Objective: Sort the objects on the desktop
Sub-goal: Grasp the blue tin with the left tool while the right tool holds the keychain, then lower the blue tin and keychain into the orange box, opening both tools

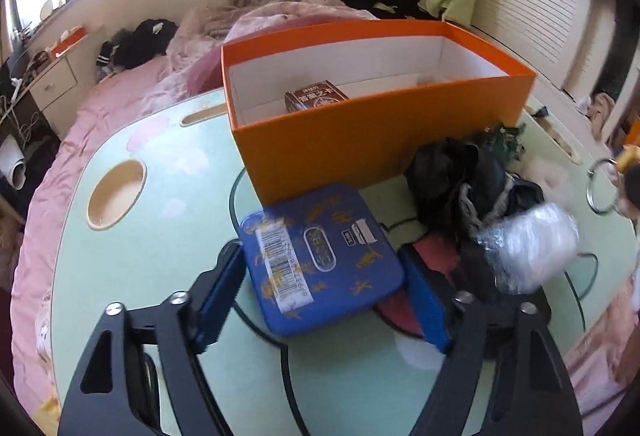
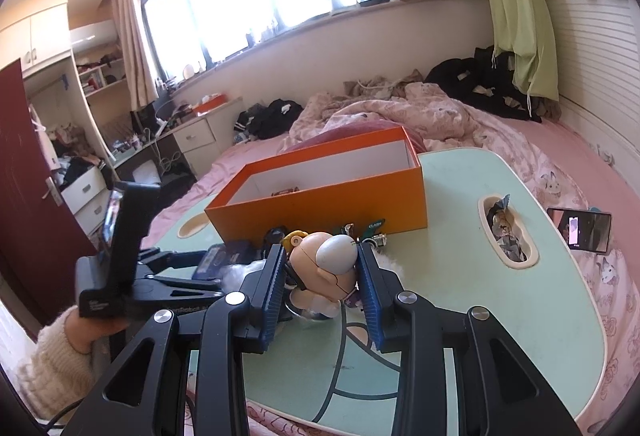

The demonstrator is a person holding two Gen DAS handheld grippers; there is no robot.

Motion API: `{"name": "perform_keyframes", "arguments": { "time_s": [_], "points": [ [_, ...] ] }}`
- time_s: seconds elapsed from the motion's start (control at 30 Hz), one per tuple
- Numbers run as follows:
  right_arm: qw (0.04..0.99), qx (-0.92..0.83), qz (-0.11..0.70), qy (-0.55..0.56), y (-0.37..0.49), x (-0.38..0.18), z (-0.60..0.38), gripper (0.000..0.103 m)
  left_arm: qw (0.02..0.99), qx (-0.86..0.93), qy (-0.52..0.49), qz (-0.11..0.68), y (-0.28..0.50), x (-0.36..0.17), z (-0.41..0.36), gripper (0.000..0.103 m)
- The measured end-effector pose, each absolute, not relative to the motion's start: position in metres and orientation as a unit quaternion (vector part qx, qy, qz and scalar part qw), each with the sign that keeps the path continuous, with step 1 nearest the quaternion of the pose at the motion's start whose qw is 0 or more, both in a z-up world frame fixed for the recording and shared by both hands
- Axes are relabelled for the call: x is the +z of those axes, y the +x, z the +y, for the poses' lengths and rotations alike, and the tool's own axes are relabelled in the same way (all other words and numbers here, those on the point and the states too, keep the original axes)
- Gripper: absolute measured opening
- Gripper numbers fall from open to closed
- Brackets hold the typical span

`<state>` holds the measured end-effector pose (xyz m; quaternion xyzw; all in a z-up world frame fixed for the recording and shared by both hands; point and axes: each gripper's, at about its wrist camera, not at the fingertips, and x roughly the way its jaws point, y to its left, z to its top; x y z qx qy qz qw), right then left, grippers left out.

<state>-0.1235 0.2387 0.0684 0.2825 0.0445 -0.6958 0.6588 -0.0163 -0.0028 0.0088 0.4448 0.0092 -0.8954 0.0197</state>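
My left gripper is shut on a flat blue tin with gold print and a white barcode label, held just above the green table in front of the orange box. A brown carton lies inside the box. My right gripper is shut on a beige toy figure with a white egg-shaped part. It is held above the table near the orange box. The left gripper with the blue tin shows at the left of the right wrist view.
A heap of dark cloth and cables and a clear plastic wrap ball lie right of the tin. A red item lies under them. A table slot holds scraps. A phone lies on the pink bed.
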Motion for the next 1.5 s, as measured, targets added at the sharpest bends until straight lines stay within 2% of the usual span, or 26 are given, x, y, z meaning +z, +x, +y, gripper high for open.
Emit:
{"name": "perform_keyframes", "arguments": {
  "time_s": [0.2, 0.4, 0.67, 0.77, 0.97, 1.1, 1.27, 1.4, 1.5],
  "points": [
    [0.648, -0.704, 0.061, 0.285, -0.124, 0.066, 0.231, 0.034, 0.010, -0.910, 0.414, 0.040, 0.006, 0.014, -0.019, 0.069],
    [0.638, -0.713, 0.090, 0.276, -0.126, 0.089, 0.199, 0.034, 0.000, -0.932, 0.359, 0.056, 0.008, 0.062, -0.027, 0.068],
    [0.641, -0.709, 0.095, 0.278, -0.142, 0.126, 0.128, 0.034, -0.018, -0.953, 0.296, 0.067, -0.037, 0.116, -0.024, 0.068],
    [0.628, -0.710, 0.117, 0.296, -0.147, 0.119, 0.095, 0.034, -0.008, -0.952, 0.298, 0.075, -0.066, 0.116, -0.025, 0.068],
    [0.598, -0.702, 0.162, 0.350, -0.150, 0.080, 0.059, 0.035, 0.001, -0.928, 0.359, 0.096, -0.107, 0.078, -0.027, 0.068],
    [0.582, -0.721, 0.158, 0.341, -0.149, 0.076, 0.069, 0.060, 0.020, -0.924, 0.372, 0.093, -0.104, 0.069, -0.026, 0.071],
    [0.590, -0.732, 0.138, 0.313, -0.147, 0.093, 0.094, 0.063, 0.003, -0.930, 0.354, 0.100, -0.082, 0.076, -0.025, 0.071],
    [0.599, -0.736, 0.133, 0.285, -0.131, 0.101, 0.128, 0.076, -0.016, -0.932, 0.348, 0.102, -0.051, 0.082, -0.022, 0.071],
    [0.608, -0.731, 0.157, 0.267, -0.114, 0.096, 0.160, 0.081, -0.025, -0.929, 0.359, 0.083, -0.020, 0.077, -0.016, 0.071]
  ]
}}
